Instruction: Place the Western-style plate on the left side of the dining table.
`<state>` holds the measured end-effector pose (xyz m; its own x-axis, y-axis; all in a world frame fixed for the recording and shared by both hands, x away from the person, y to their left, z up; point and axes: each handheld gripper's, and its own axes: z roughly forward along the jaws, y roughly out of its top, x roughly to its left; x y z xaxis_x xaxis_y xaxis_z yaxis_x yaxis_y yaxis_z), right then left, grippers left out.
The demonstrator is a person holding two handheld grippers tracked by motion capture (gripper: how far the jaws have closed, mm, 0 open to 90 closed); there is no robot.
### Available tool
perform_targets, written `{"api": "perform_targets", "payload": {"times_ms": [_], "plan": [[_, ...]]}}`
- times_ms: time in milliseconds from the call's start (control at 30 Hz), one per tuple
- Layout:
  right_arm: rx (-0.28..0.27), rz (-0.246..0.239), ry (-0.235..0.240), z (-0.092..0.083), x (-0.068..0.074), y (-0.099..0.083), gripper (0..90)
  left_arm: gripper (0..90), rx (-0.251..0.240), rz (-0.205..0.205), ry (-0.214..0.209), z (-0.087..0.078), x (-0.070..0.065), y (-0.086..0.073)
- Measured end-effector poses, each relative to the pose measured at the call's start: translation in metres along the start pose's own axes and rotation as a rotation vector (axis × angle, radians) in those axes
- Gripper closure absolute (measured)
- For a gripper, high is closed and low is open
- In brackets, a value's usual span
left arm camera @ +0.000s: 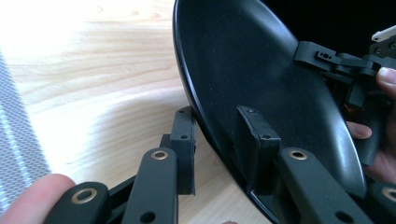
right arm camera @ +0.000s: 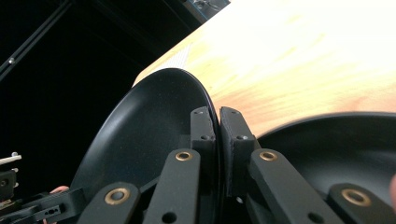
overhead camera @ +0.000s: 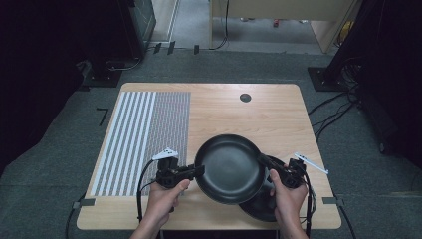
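Note:
A black plate [overhead camera: 229, 169] hangs above the front of the wooden table [overhead camera: 239, 114], held between both grippers. My left gripper [overhead camera: 200, 171] is shut on its left rim; in the left gripper view one jaw lies inside the plate [left arm camera: 252, 70] and the other under it, around the gripper's midpoint [left arm camera: 218, 135]. My right gripper [overhead camera: 262, 159] pinches the right rim, its jaws pressed tight on the edge [right arm camera: 218, 126] of the plate [right arm camera: 149, 121]. A second black plate [overhead camera: 256, 206] lies on the table beneath, also seen in the right gripper view [right arm camera: 336, 149].
A grey and white striped mat [overhead camera: 144, 134] covers the table's left part. A small dark round hole [overhead camera: 245, 97] sits near the far edge. Cables trail over the carpet to the right of the table.

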<state>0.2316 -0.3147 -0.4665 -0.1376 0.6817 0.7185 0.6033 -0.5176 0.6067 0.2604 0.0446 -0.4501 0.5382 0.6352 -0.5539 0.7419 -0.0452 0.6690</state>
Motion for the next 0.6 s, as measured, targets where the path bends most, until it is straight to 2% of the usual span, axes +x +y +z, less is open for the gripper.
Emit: {"api": "perform_targets", "payload": {"times_ms": [67,233,600], "plan": [[0.005,-0.007,0.006,0.008,0.007,0.002,85.3,69.6,-0.009,-0.009,0.003,-0.005,0.005,0.002],[0.016,-0.015,0.014,0.019,0.015,0.004,85.4,69.6,-0.017,-0.016,0.012,-0.013,0.013,0.006],[0.042,-0.033,0.039,0.052,0.038,0.006,85.3,69.5,-0.058,-0.043,0.059,-0.036,0.033,0.015]]}}
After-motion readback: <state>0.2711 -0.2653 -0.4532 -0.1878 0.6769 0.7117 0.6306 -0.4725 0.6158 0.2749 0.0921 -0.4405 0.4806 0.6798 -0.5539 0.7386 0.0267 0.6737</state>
